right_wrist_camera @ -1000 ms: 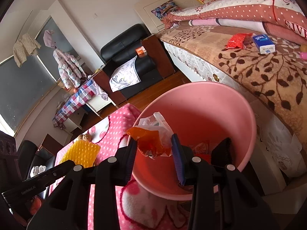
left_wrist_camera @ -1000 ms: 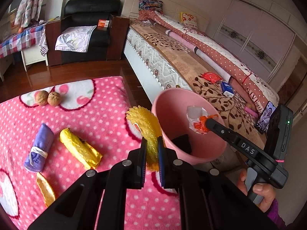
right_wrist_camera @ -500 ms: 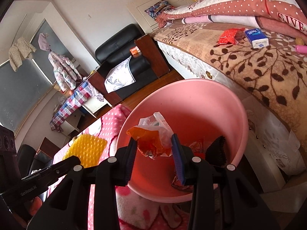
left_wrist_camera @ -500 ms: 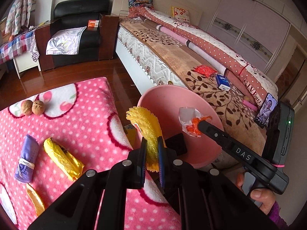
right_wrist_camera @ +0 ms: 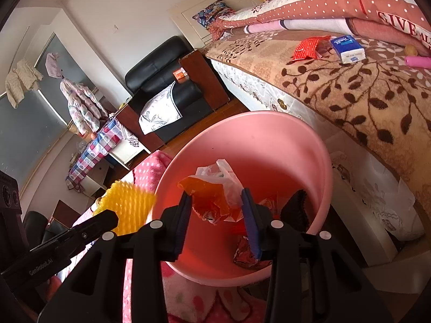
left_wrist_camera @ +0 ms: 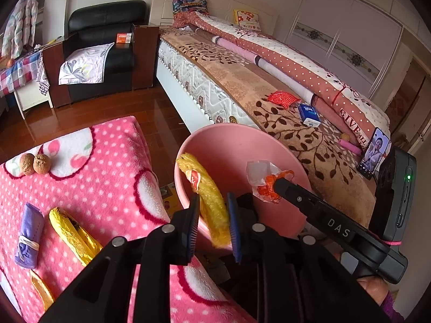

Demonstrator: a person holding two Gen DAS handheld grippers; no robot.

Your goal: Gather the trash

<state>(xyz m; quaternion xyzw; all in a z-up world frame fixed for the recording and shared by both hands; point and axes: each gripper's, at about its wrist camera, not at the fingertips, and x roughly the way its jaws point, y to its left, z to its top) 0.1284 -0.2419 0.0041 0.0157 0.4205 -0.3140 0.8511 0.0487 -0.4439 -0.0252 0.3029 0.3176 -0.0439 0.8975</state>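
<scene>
Since the earlier frame our left tool [left_wrist_camera: 212, 224] has carried the yellow foam net [left_wrist_camera: 206, 196] over the pink bin's [left_wrist_camera: 242, 142] rim, its jaws just opening around it. Our right tool [right_wrist_camera: 216, 219] grips a crumpled orange wrapper [right_wrist_camera: 212, 197] above the bin

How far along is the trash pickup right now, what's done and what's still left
Done: some wrappers already lie in the pink bin. In hand: the left gripper, its jaws just opened, is letting the yellow wrapper go over the rim; the right gripper holds the orange and clear wrapper above the bin. Left: the gold wrapper and purple packet on the pink blanket.
</scene>
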